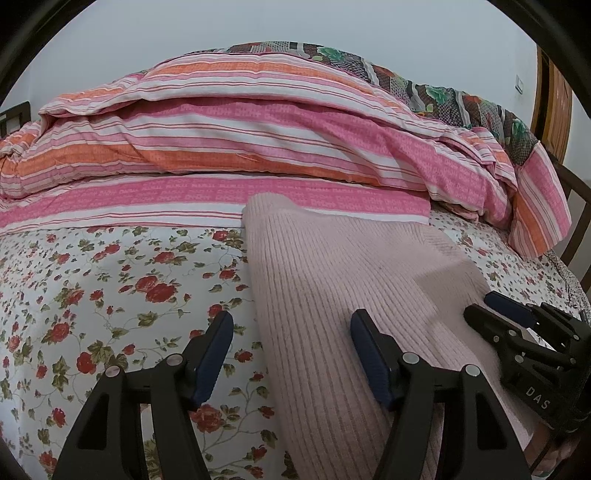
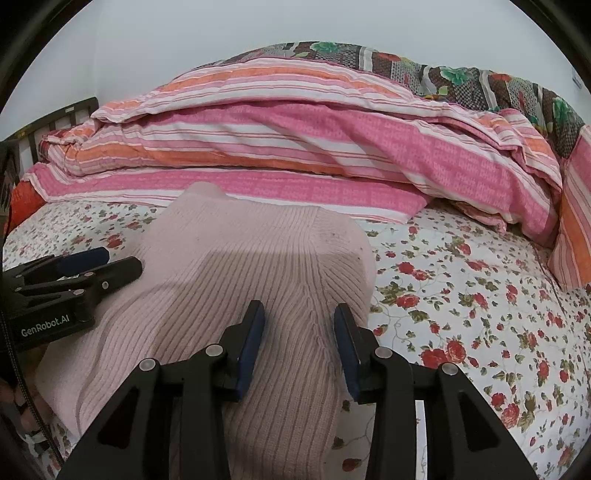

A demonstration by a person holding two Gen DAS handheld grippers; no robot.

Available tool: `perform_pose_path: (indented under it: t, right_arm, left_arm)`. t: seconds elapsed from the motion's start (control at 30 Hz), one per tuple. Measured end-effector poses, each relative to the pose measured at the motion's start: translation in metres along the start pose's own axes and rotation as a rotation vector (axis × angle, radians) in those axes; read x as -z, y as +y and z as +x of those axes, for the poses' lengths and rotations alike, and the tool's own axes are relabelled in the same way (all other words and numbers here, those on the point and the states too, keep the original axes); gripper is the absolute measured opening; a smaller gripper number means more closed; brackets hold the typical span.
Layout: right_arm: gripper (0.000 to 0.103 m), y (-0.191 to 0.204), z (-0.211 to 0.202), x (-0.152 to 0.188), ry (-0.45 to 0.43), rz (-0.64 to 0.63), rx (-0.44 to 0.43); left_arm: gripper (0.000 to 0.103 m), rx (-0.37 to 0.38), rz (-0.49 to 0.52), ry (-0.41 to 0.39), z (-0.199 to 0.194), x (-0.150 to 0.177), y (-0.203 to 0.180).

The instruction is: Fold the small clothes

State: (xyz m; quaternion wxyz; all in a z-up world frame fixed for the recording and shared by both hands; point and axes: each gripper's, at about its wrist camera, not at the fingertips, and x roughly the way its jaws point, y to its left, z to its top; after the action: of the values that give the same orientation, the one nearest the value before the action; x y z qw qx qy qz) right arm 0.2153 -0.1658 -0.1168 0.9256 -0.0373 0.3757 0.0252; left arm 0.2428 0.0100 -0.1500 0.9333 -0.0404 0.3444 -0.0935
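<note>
Your left gripper (image 1: 291,354) is spread wide: one finger hangs over the flowered bedsheet (image 1: 92,280), the other over the left edge of the pink ribbed sweater (image 1: 332,280), and nothing is pinched between them. Your right gripper (image 2: 299,347) is also parted, its two fingers straddling a ridge of the same sweater (image 2: 258,266) without clamping it; whether the pads actually touch the knit is hard to tell. Each tool shows up at the edge of the other's view, lying low beside the garment.

The sweater lies on the bed directly ahead of both grippers, bunched and humped rather than flat, running away from you with its far end reaching the edge of the striped quilt (image 1: 229,147). That pink, orange and white quilt is heaped across the bed behind the sweater. Behind it lies a dark patterned blanket (image 2: 461,81), then the pale wall (image 2: 258,29).
</note>
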Motion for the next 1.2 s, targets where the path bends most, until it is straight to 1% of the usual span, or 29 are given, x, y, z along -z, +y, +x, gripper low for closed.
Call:
perform_pose_path:
  t: [0.23,0.47,0.57,0.67,0.77,0.97,1.07,1.13,1.2]
  right_arm:
    - [0.038,-0.002,-0.002,0.000,0.000,0.012,-0.012]
    - [0.040,-0.002,-0.007,-0.001,0.001,0.014,-0.012]
    - [0.045,-0.007,-0.015,-0.001,-0.008,0.032,0.005]
    - [0.046,-0.015,-0.017,0.002,0.004,0.069,-0.014]
    - [0.046,-0.017,-0.017,0.006,0.021,0.074,-0.019]
    - [0.046,-0.020,-0.019,0.008,0.049,0.053,0.004]
    - [0.046,-0.026,-0.020,0.008,0.069,0.068,0.009]
    - [0.046,-0.030,-0.023,0.009,0.076,0.090,-0.009]
    - [0.046,-0.032,-0.028,0.009,0.070,0.103,-0.025]
  left_arm:
    - [0.065,0.042,0.009,-0.008,-0.006,0.003,-0.001]
    - [0.065,0.052,0.030,-0.010,-0.018,0.010,-0.002]
    - [0.065,0.042,0.042,-0.011,-0.025,0.014,-0.001]
    - [0.065,0.051,0.049,-0.001,-0.030,0.016,0.000]
    - [0.065,0.057,0.043,0.015,-0.032,0.019,0.001]
    - [0.065,0.059,0.079,0.039,-0.039,0.021,-0.005]
    - [0.065,0.087,0.085,0.065,-0.044,0.023,-0.004]
    - [0.065,0.110,0.089,0.088,-0.047,0.027,-0.003]
    - [0.065,0.118,0.114,0.098,-0.052,0.032,-0.004]
